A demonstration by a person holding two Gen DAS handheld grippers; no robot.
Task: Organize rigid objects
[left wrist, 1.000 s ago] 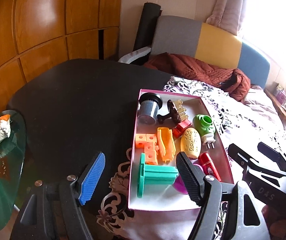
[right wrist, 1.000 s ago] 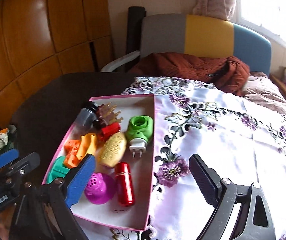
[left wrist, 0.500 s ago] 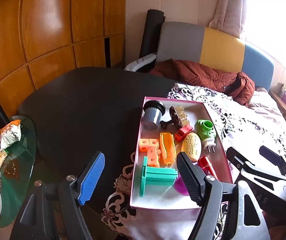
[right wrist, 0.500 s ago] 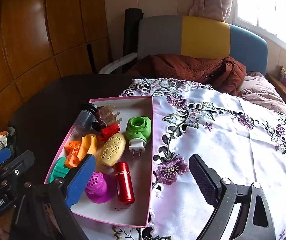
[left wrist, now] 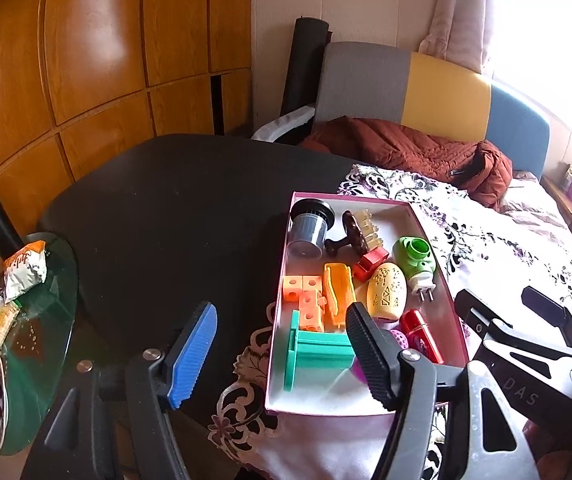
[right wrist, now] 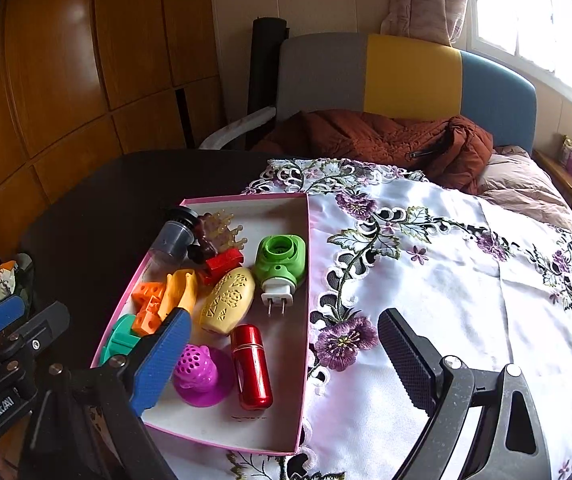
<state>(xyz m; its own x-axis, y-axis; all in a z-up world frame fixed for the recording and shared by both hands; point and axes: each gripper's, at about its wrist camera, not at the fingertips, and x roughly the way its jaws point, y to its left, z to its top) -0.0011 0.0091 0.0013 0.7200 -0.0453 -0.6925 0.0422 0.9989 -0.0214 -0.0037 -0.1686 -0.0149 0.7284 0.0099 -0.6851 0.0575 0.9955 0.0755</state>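
A pink-rimmed box (left wrist: 414, 208) (right wrist: 306, 320) lies on the table and holds several small objects: a green plug-in device (right wrist: 281, 260), a yellow oval case (right wrist: 227, 300), a red cylinder (right wrist: 251, 366), a magenta knob (right wrist: 201, 376), orange blocks (left wrist: 306, 300), a teal piece (left wrist: 318, 354), a grey jar (left wrist: 308, 228) and a brown brush (left wrist: 356, 230). My left gripper (left wrist: 281, 354) is open and empty, above the box's near left edge. My right gripper (right wrist: 281, 364) is open and empty, above the box's near right corner.
A white embroidered cloth (right wrist: 466, 272) covers the right side of the dark table (left wrist: 173, 208). A glass side table (left wrist: 45, 320) with snacks and a plate of cherries stands at the left. A sofa with a brown jacket (right wrist: 386, 140) is behind.
Both grippers have drawn back and risen a little from the box, so more of the table and room shows. Both stay open and empty. The objects have not moved.
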